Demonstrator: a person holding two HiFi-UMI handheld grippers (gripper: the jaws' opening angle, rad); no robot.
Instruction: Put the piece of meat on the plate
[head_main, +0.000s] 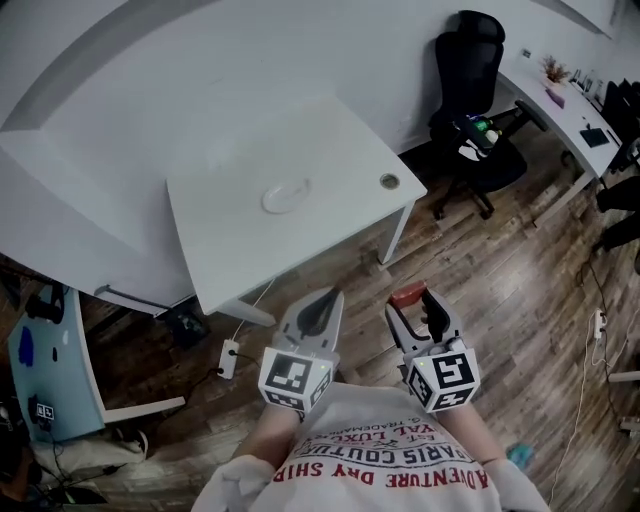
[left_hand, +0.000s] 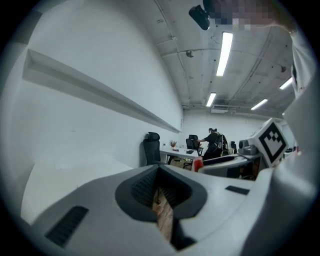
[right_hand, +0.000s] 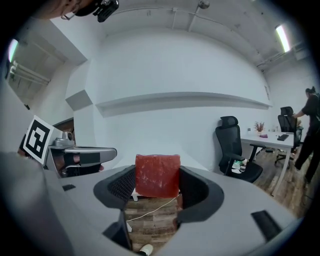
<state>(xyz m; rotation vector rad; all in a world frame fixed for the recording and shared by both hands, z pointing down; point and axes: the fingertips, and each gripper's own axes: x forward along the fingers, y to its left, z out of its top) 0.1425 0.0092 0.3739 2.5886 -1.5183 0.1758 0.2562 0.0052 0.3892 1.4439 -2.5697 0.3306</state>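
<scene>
A red block of meat (right_hand: 157, 175) sits clamped between the jaws of my right gripper (right_hand: 156, 186); in the head view the meat (head_main: 408, 295) shows at the tip of the right gripper (head_main: 412, 305), held over the floor near the table's front edge. A white plate (head_main: 287, 195) lies on the white table (head_main: 240, 240), ahead and to the left of both grippers. My left gripper (head_main: 318, 312) is shut with nothing in it, its jaws (left_hand: 161, 200) pressed together, level with the right one.
A round cable hole (head_main: 389, 181) is in the table's right corner. A black office chair (head_main: 478, 95) stands to the right, beside a long desk (head_main: 560, 105). Cables and a power strip (head_main: 229, 357) lie on the wooden floor under the table.
</scene>
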